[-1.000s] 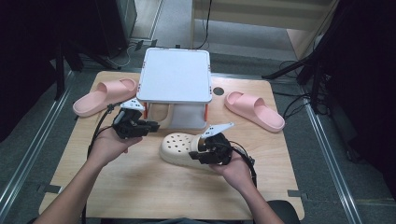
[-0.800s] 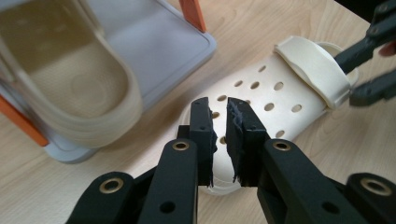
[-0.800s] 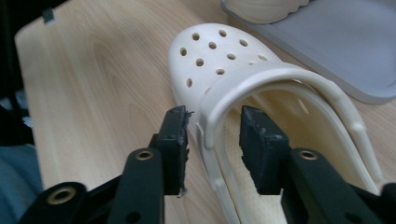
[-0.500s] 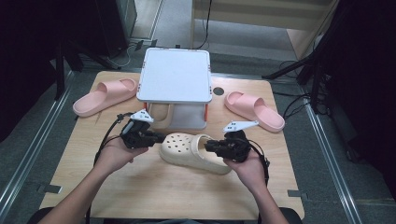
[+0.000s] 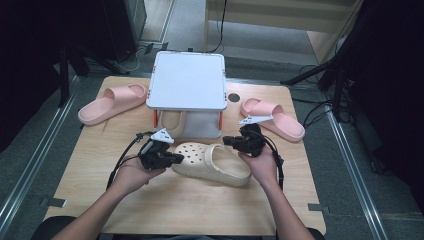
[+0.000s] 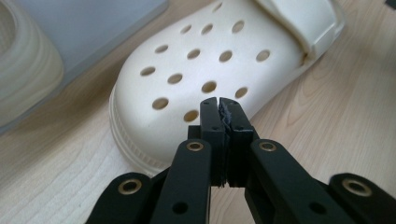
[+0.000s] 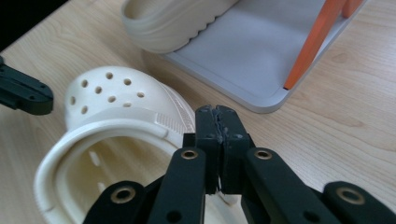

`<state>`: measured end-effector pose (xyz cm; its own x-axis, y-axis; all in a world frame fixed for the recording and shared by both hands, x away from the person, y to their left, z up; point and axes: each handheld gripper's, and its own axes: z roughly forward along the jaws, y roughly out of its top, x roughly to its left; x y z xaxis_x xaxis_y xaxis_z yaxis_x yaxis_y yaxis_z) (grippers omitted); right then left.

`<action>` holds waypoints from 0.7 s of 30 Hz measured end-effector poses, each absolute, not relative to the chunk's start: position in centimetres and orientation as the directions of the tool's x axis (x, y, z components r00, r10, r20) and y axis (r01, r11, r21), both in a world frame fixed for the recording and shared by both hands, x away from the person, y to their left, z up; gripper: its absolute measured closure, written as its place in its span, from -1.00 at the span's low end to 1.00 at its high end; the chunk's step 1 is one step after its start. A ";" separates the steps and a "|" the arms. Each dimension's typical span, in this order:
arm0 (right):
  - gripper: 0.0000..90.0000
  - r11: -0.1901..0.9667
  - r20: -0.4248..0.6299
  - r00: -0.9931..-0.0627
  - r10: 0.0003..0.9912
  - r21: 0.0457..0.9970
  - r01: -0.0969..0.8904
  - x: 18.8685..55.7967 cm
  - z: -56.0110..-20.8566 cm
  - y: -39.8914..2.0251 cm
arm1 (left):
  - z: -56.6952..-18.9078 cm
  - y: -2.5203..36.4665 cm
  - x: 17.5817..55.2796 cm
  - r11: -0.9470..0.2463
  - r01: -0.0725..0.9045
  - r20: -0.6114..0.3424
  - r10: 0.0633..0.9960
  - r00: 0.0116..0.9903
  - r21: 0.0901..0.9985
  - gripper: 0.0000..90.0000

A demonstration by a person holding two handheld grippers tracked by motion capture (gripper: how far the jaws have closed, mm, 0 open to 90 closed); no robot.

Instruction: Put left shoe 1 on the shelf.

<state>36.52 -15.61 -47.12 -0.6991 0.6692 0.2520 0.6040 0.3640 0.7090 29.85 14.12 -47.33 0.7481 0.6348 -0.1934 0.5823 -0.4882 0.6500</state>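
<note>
One smooth cream clog (round-holed toe) on grainy wood table.

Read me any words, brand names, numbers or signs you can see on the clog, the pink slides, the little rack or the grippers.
None can be read.
Cream clog: only holes and a plain strap, no lettering.
Pink slides: plain.
White rack top: blank.
Left gripper and right gripper: black jaws shut, brass rivets, no markings.
</note>
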 end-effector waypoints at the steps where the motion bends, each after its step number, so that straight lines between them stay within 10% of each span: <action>1: 0.97 0.374 0.247 -0.702 0.668 0.704 0.603 36.6 -47.3 -15.4 | -47.5 14.1 29.9 -0.496 0.579 -0.179 0.640 0.747 0.647 0.97; 21: 1.00 0.489 0.198 -0.749 0.632 0.648 0.584 34.8 -48.1 -14.2 | -48.5 14.5 31.1 -0.484 0.587 -0.189 0.645 0.740 0.649 0.96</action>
<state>34.80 -14.19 -48.10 -0.7492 0.6320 0.1984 0.5841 0.4890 0.6479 31.14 14.52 -48.52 0.7404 0.6450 -0.1891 0.5873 -0.4841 0.6486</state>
